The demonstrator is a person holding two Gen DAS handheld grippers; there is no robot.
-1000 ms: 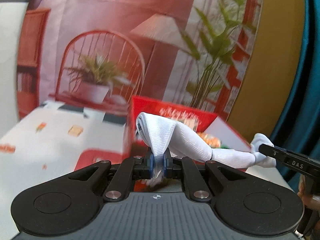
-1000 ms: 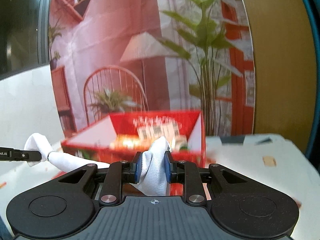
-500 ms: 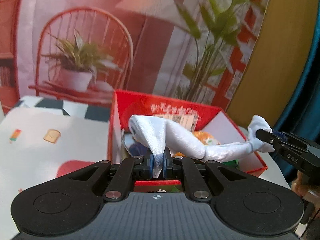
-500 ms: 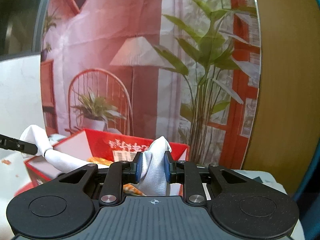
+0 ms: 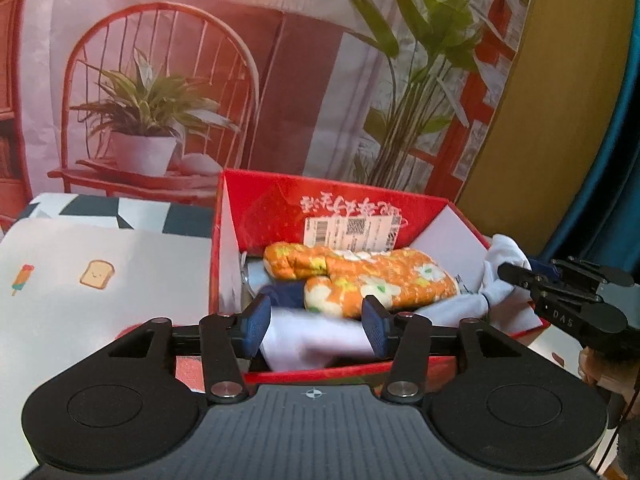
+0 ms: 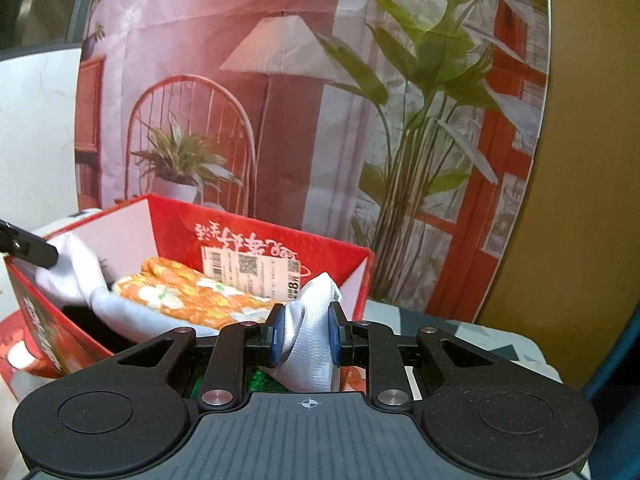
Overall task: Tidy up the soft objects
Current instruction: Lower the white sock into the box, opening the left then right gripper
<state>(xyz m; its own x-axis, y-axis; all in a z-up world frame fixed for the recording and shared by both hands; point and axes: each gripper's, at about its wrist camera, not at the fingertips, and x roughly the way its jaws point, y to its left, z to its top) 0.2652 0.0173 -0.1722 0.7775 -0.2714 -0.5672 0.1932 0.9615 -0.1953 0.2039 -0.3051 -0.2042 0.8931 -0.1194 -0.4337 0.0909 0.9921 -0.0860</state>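
A long white sock (image 5: 312,344) droops into the open red box (image 5: 218,248), across an orange floral soft piece (image 5: 372,280) that lies inside. My left gripper (image 5: 316,324) hovers over the box's near edge. Its jaws are opening, and the sock's blurred end sits loose between the pads without touching them. My right gripper (image 6: 307,338) is shut on the sock's other end (image 6: 316,304), over the right side of the box (image 6: 172,224). In the left wrist view the right gripper (image 5: 520,276) shows at the right, with white cloth bunched in its jaws.
Inside the box there is also a dark blue piece (image 5: 288,292) and a silvery can (image 5: 256,276). A white tablecloth with small food prints (image 5: 100,272) spreads to the left. A printed backdrop (image 5: 160,80) stands close behind the box, with a blue curtain (image 5: 608,160) at the right.
The left jaws have gone from shut on the sock to apart, and that end has dropped into the box. Both grippers have drawn closer over the box; the orange piece now shows.
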